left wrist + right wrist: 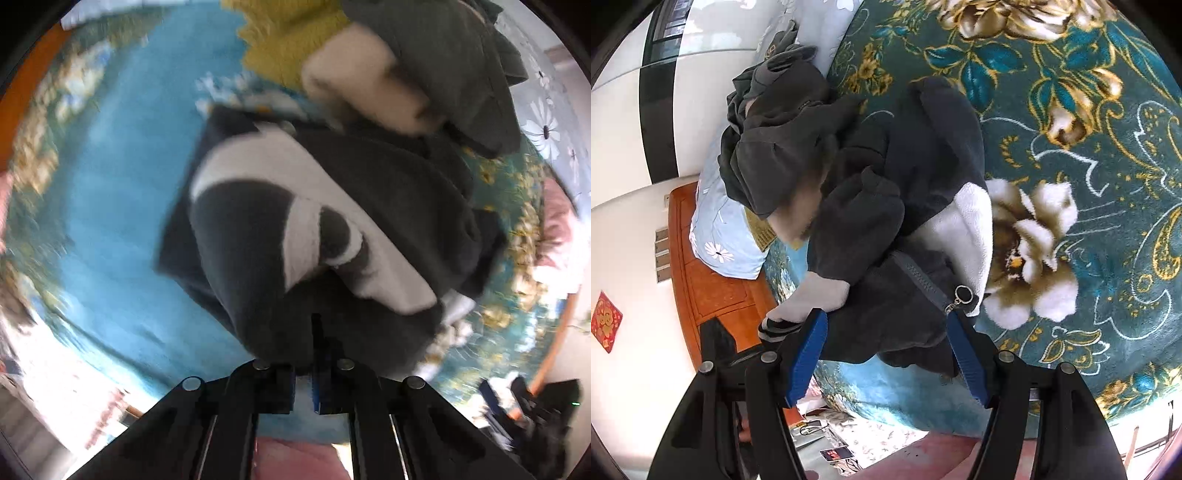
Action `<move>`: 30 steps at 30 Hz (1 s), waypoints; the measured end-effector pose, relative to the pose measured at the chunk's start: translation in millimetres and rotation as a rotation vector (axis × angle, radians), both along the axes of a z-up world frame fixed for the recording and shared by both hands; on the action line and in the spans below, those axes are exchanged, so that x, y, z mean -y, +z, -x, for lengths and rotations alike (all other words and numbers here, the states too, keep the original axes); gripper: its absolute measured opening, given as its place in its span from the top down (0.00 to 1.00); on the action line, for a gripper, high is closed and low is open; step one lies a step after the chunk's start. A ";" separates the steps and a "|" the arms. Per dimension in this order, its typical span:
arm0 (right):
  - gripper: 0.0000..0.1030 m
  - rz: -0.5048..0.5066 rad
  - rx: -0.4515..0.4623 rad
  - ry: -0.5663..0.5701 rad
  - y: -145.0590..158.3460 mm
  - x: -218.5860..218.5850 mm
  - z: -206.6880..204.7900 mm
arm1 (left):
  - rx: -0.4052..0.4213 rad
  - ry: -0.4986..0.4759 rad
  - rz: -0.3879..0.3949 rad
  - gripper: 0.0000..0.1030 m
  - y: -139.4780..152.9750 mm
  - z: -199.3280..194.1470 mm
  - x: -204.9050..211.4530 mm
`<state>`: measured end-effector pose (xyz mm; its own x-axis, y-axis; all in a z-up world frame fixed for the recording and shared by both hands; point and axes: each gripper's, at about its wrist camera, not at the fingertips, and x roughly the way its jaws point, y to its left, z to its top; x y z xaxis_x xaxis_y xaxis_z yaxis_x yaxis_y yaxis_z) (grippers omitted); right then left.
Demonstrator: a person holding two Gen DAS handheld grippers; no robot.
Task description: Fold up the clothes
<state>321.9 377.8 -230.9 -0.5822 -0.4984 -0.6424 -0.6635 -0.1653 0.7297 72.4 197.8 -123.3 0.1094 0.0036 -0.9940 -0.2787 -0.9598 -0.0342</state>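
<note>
A dark grey fleece jacket [266,236] with white panels lies crumpled on the teal flowered blanket [122,206]. In the left wrist view my left gripper [308,369] points down at it, jaws together, with the jacket's near edge bunched over the fingertips. In the right wrist view the same jacket [916,155] shows its white lining and a zip with a ring pull [962,295]. My right gripper [886,317] stands open over the jacket's near hem, blue pads [809,354] apart, the left one beside a grey striped cuff [812,299].
Behind the jacket lies a pile: a grey-green garment [454,62], a yellow knit [288,40] and something cream [354,81]. A light blue flowered pillow [720,236] rests against the orange wooden bed frame [701,288]. The blanket [1108,184] spreads wide to the right.
</note>
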 end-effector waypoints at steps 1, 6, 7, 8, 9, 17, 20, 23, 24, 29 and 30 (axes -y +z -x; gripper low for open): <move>0.34 -0.012 0.001 0.024 3.8 -2.1 0.3 | -0.050 -0.026 -0.002 0.94 10.6 7.3 -0.5; 0.32 -0.152 -0.096 0.296 41.4 15.2 53.1 | -0.066 -0.045 -0.240 0.94 77.3 40.2 -8.3; 0.28 -0.182 -0.141 0.366 53.7 25.3 71.1 | -0.064 -0.064 -0.271 0.94 88.8 43.7 -14.6; 0.26 -0.212 -0.186 0.435 66.1 36.1 89.5 | -0.064 -0.082 -0.295 0.94 98.1 46.1 -20.5; 0.25 -0.247 -0.224 0.499 78.1 47.7 106.8 | -0.062 -0.093 -0.311 0.94 103.8 47.2 -25.1; 0.25 -0.580 -0.245 0.883 102.1 131.2 206.5 | 0.023 -0.066 -0.423 0.94 99.4 39.0 -31.5; 0.47 -0.474 -0.186 0.845 78.4 128.8 222.0 | 0.059 -0.025 -0.463 0.90 93.8 37.9 -14.5; 0.85 -0.359 -0.103 0.779 56.9 116.8 226.1 | 0.068 0.053 -0.518 0.73 93.0 41.6 17.5; 0.85 -0.317 -0.093 0.760 52.1 112.3 226.7 | 0.061 0.086 -0.523 0.67 92.2 42.2 29.3; 0.91 -0.090 -0.137 0.635 54.4 89.0 239.8 | 0.074 0.263 -0.478 0.59 64.4 31.3 93.7; 0.91 -0.056 -0.162 0.609 60.2 84.0 245.6 | 0.089 0.295 -0.472 0.59 57.7 26.1 103.2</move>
<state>76.3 293.8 -170.7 -0.2967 -0.7394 -0.6044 -0.3202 -0.5192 0.7924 46.4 94.6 -65.5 0.1193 0.4891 -0.8640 0.0227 -0.8713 -0.4901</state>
